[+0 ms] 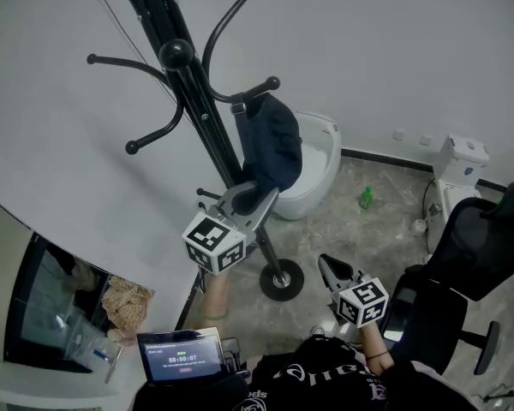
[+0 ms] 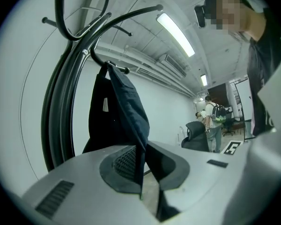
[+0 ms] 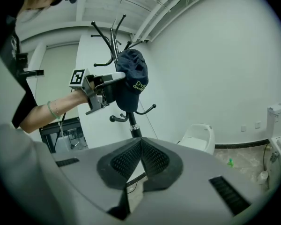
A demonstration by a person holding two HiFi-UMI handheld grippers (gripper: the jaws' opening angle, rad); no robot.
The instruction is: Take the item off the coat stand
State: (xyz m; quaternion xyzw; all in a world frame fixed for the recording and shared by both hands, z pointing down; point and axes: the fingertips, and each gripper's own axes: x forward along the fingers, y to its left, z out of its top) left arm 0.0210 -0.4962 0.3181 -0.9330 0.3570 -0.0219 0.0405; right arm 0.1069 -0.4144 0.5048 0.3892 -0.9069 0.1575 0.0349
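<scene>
My left gripper [image 1: 255, 197]: clamped on lower edge of cap [image 1: 272, 139]. Cap hangs from hook [image 1: 265, 85] of coat stand [image 1: 201, 110]. My right gripper [image 1: 330, 268]: closed, empty, held low. Risks: thin pinch slips off fabric; level pull snags cap on hook, rocks stand.

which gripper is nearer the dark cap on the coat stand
Left. The left gripper pinches the cap at its lower edge; the right gripper sits apart, below it, shut and empty.

Cap [image 1: 270, 139] on coat stand [image 1: 207, 116] hook, toilet [image 1: 323, 157] behind
</scene>
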